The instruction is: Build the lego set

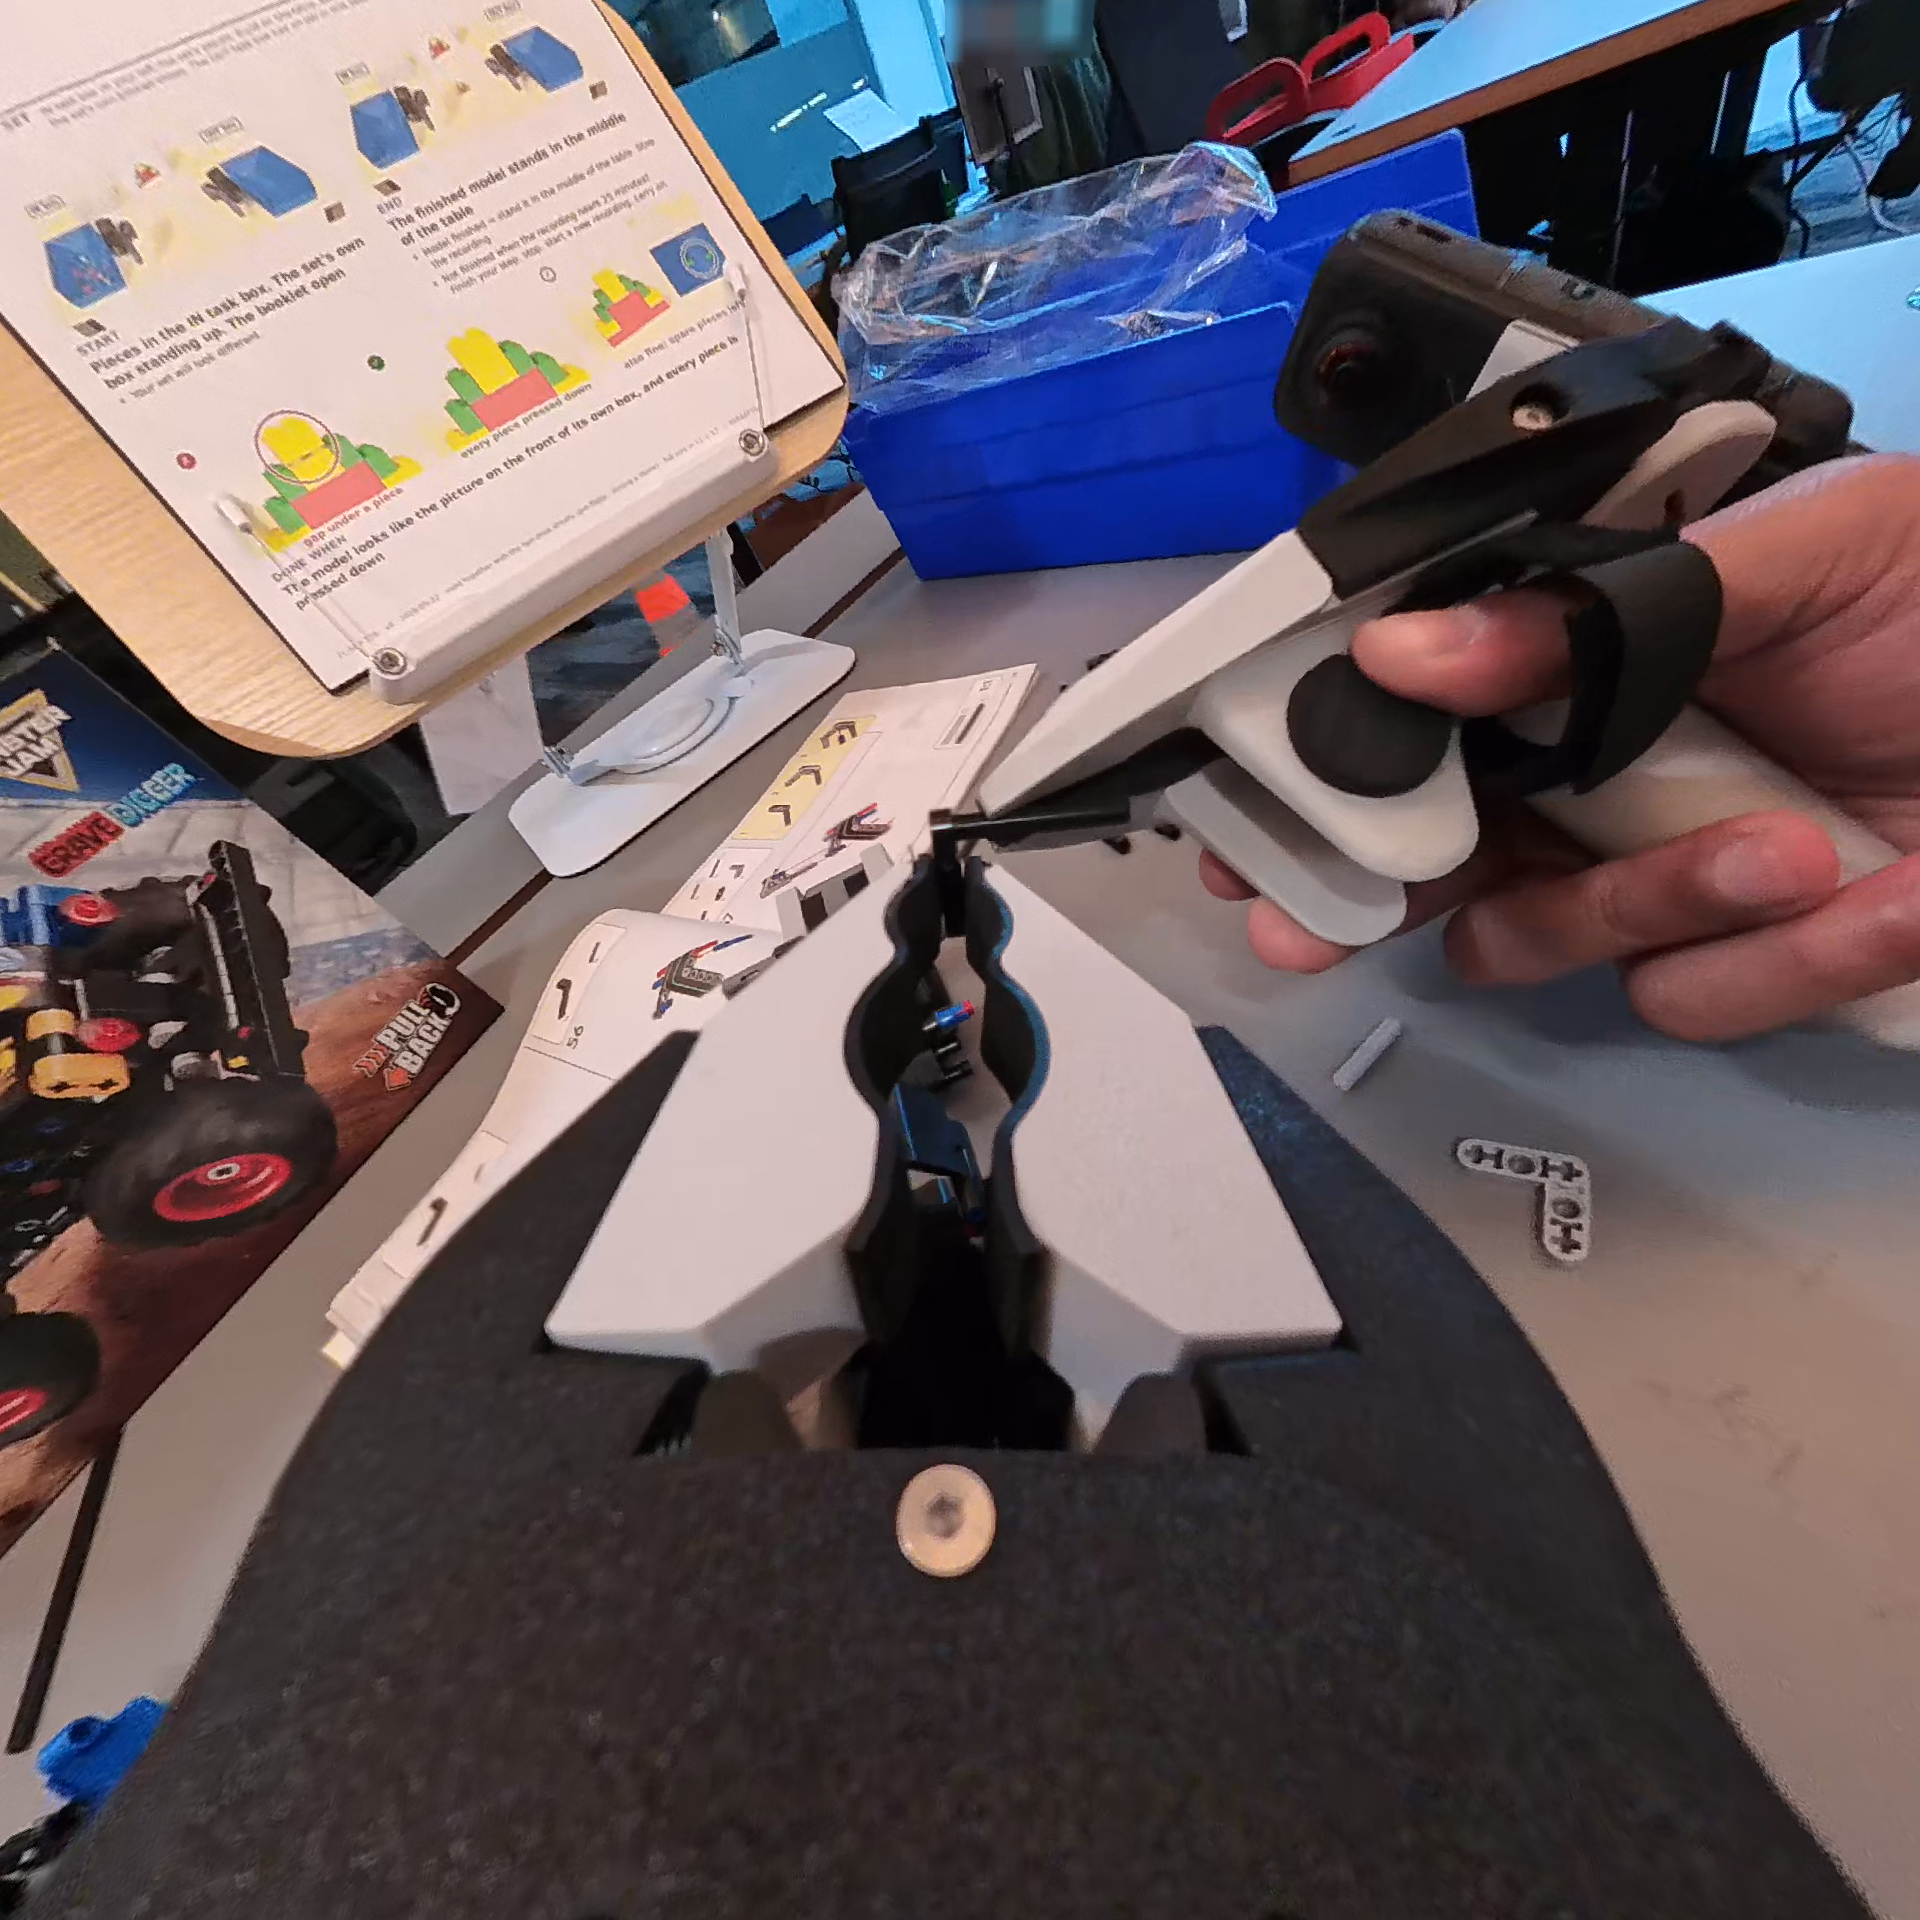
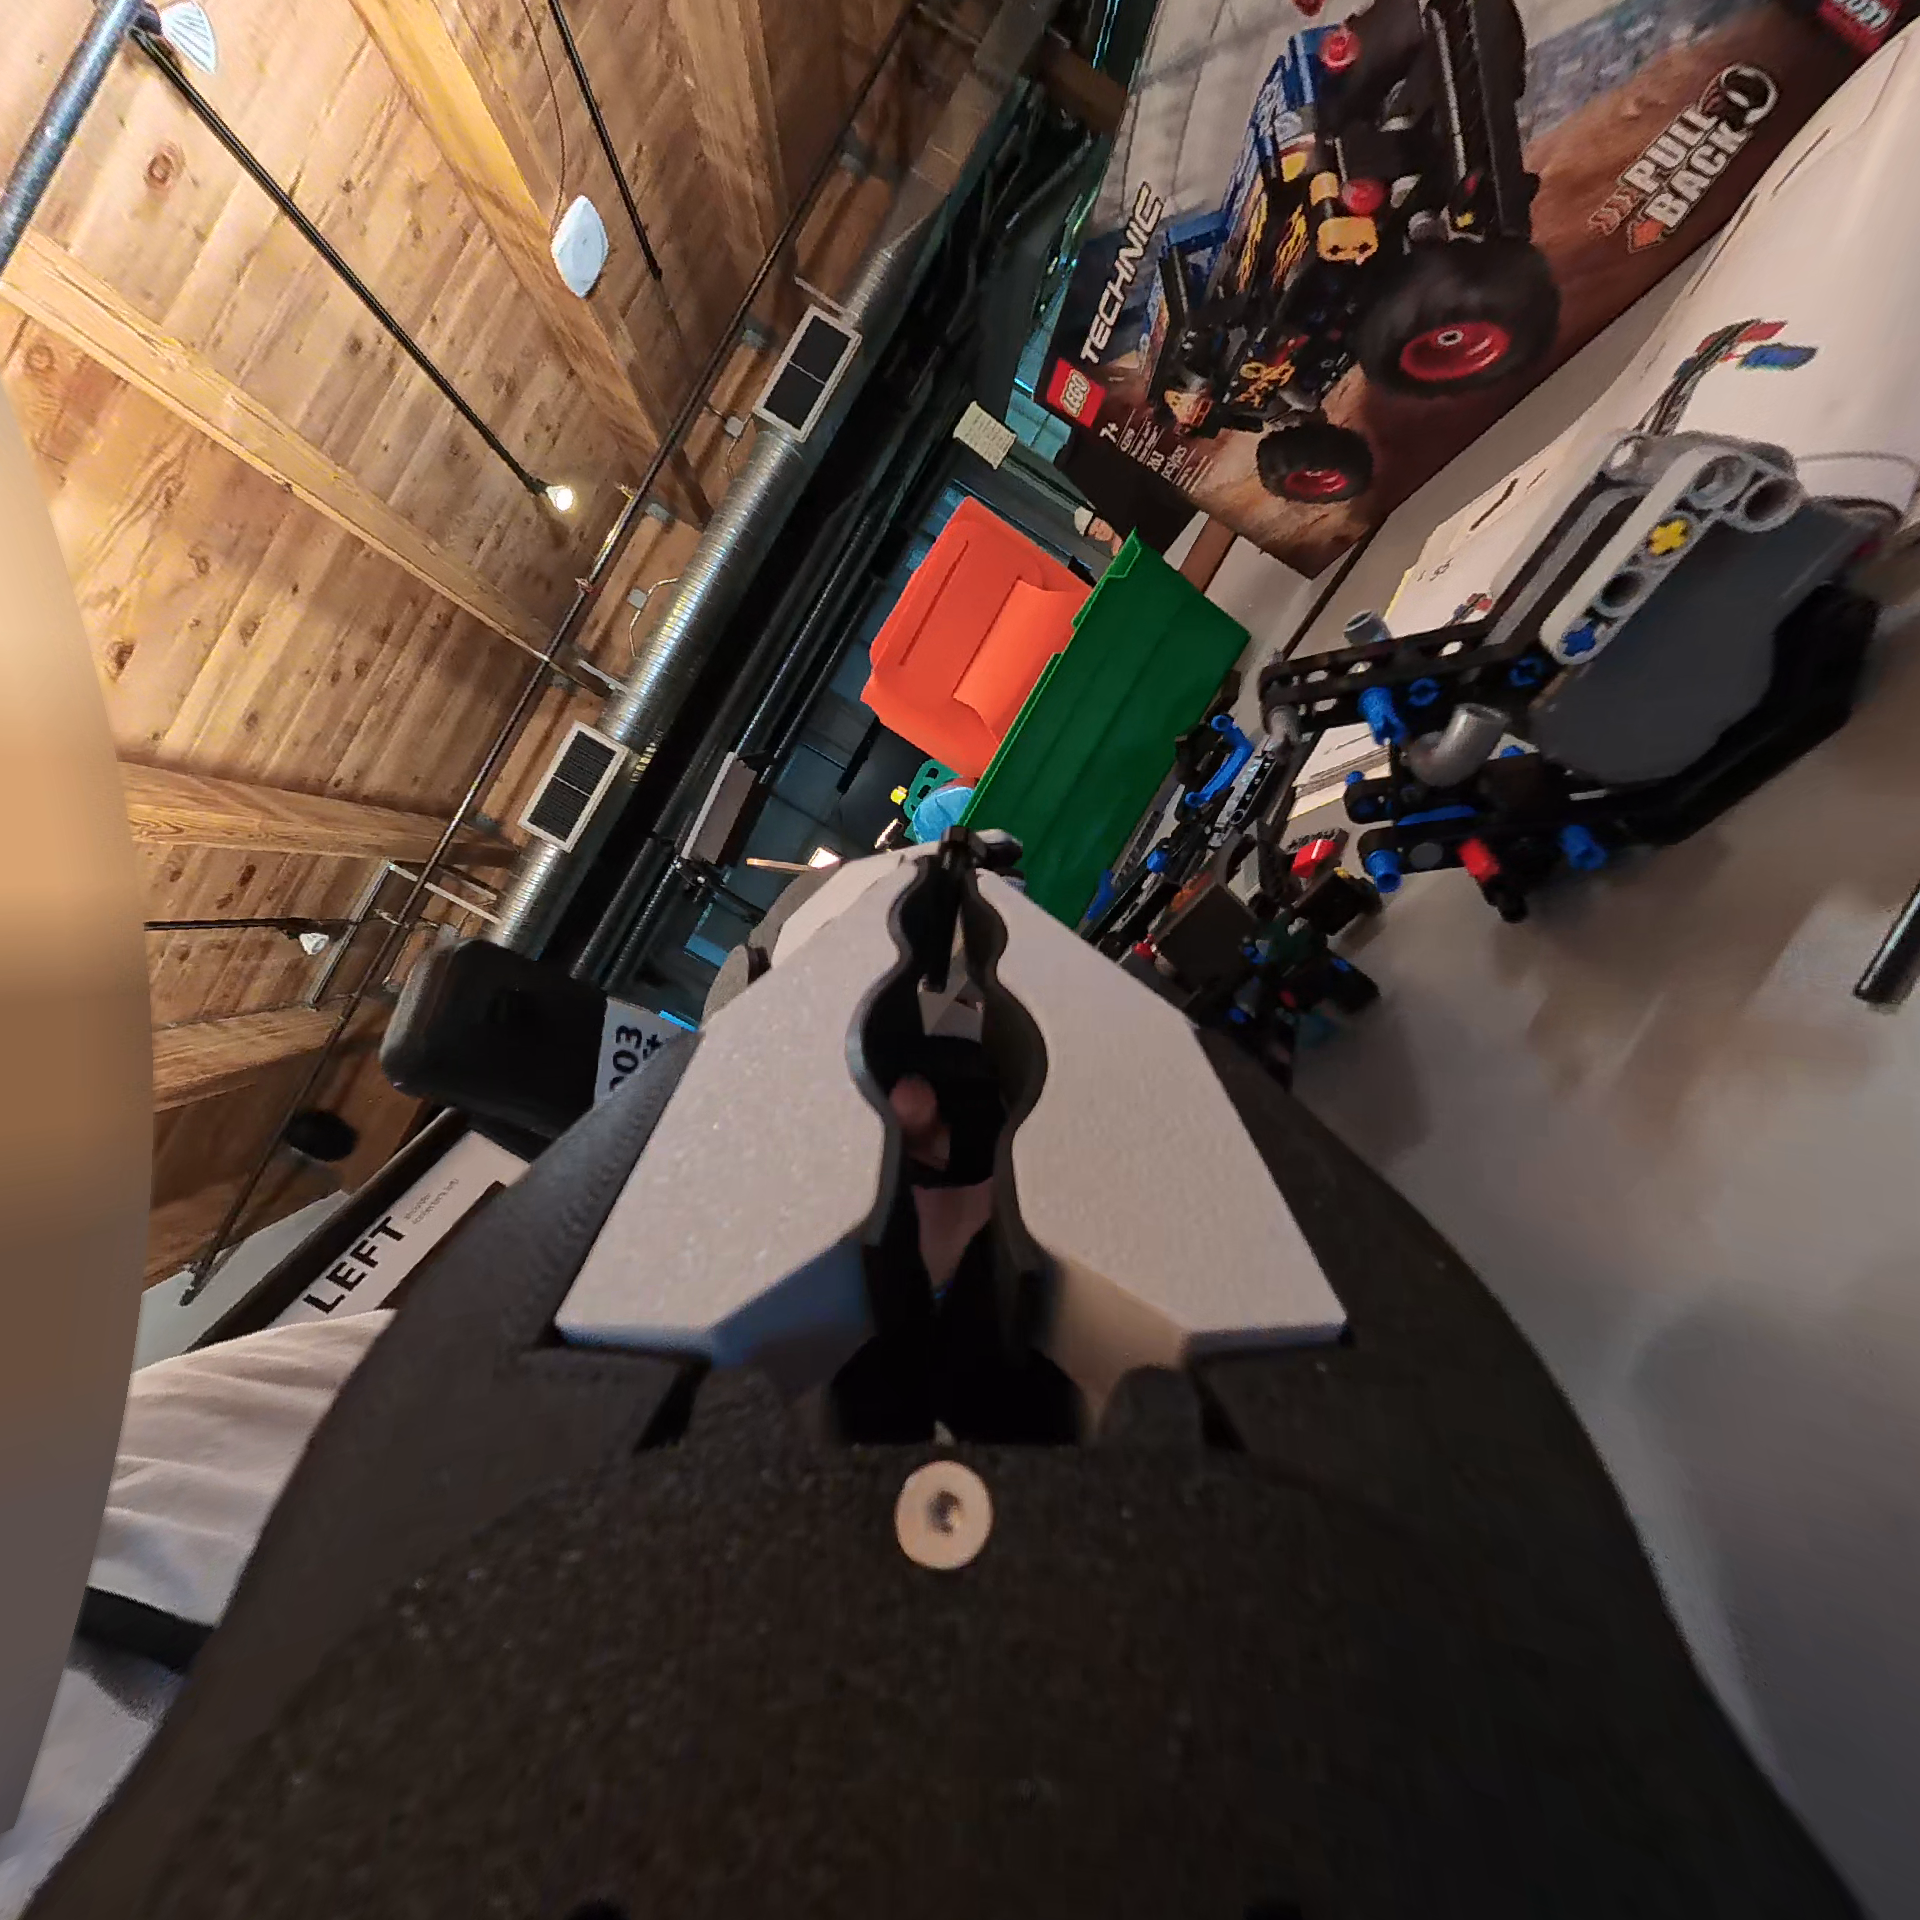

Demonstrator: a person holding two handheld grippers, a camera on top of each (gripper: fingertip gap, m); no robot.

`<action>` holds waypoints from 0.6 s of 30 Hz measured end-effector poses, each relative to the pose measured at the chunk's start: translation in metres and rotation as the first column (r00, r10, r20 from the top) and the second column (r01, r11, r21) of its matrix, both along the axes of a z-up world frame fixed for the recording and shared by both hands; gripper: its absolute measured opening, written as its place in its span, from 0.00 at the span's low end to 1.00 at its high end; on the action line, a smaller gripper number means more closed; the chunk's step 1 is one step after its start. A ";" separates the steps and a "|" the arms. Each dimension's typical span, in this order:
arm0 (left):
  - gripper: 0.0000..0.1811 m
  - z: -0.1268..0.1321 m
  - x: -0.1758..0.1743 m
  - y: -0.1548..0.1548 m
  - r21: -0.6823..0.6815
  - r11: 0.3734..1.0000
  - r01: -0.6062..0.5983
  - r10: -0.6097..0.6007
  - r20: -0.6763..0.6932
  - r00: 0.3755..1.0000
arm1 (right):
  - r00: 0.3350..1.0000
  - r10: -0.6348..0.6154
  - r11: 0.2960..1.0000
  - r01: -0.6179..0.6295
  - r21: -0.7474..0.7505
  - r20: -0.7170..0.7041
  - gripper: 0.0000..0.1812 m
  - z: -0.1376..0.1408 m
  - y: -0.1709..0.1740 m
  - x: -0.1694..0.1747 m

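Pinching a slim black pin [image 1: 948,868] at its very tip, my left gripper [image 1: 948,883] has its white fingers pressed nearly together, while my right gripper [image 1: 997,810] comes in from the side, closed on a thin black axle [image 1: 1049,823] that meets the pin at a right angle. I judge I am mating these two small parts in mid-air, so this step is not finished.

Both tools have matte white plastic fingers with wavy black inner pads and grainy black bodies.

The half-built truck chassis [image 2: 1621,707] stands on the grey table [image 2: 1558,1195] near the open instruction booklet [image 1: 831,790]: smooth grey housing, black holed beams, blue and red pins. No wheels or bodywork are on it, so by my reckoning much is left. A grey L-shaped beam [image 1: 1536,1184] and a pale grey pin [image 1: 1366,1051] lie loose near the table's right edge. The glossy set box [image 1: 156,987] lies at the left edge.
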State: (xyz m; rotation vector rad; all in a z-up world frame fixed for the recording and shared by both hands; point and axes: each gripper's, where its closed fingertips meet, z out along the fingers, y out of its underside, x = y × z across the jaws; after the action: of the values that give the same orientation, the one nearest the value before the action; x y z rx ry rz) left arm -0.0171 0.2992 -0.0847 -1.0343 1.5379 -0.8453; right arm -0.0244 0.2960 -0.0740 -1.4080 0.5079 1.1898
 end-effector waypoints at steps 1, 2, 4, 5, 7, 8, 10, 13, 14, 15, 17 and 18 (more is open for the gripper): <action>0.01 0.001 0.000 0.000 0.013 1.000 -0.001 0.001 0.005 1.000 | 1.000 0.001 1.000 -0.001 0.004 0.006 0.01 0.001 0.000 0.000; 0.01 0.001 0.000 -0.001 0.029 1.000 -0.003 0.002 0.005 1.000 | 1.000 -0.001 1.000 0.001 0.004 0.011 0.04 0.002 -0.001 0.000; 0.01 0.002 -0.001 0.000 0.081 0.997 -0.006 0.005 0.012 1.000 | 1.000 0.002 1.000 -0.002 0.005 0.024 0.01 0.002 -0.001 0.000; 0.01 0.002 -0.001 0.000 0.116 0.993 -0.003 0.002 0.009 1.000 | 1.000 0.005 1.000 -0.005 0.002 0.026 0.01 0.002 -0.001 0.000; 0.01 0.000 -0.001 0.000 0.176 0.984 0.010 -0.010 0.002 1.000 | 1.000 0.014 1.000 -0.014 -0.009 0.028 0.01 0.000 -0.001 0.000; 0.01 0.000 -0.001 0.000 0.184 0.983 0.021 -0.021 -0.003 1.000 | 1.000 0.019 1.000 -0.019 -0.008 0.020 0.01 0.000 -0.001 0.000; 0.01 -0.002 -0.001 0.000 0.168 0.985 0.039 -0.036 -0.016 0.999 | 1.000 0.024 1.000 -0.024 -0.011 0.013 0.01 -0.002 -0.001 -0.001; 0.01 -0.004 -0.001 -0.002 0.117 0.992 0.045 -0.042 -0.026 0.999 | 1.000 0.015 1.000 -0.015 -0.006 0.019 0.01 -0.003 -0.001 -0.001; 0.01 -0.004 -0.001 -0.002 0.104 0.993 0.046 -0.043 -0.026 0.999 | 1.000 0.011 1.000 -0.011 -0.005 0.024 0.01 -0.003 -0.001 0.000; 0.01 -0.004 0.000 -0.003 0.086 0.995 0.049 -0.047 -0.028 0.998 | 1.000 0.010 1.000 -0.010 -0.003 0.029 0.03 -0.003 -0.002 0.000; 0.01 -0.005 -0.001 -0.004 0.042 0.997 0.066 -0.064 -0.039 0.997 | 0.999 0.006 1.000 -0.006 0.001 0.038 0.03 -0.003 -0.002 0.000; 0.01 -0.004 -0.001 -0.005 0.028 0.997 0.072 -0.071 -0.041 0.997 | 0.999 0.006 1.000 -0.006 0.004 0.038 0.01 -0.003 -0.002 0.000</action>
State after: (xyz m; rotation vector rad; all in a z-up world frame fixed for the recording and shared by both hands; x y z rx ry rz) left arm -0.0179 0.2944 -0.0890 -0.9850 1.6253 -0.8530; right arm -0.0240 0.2942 -0.0771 -1.4270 0.4752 1.1658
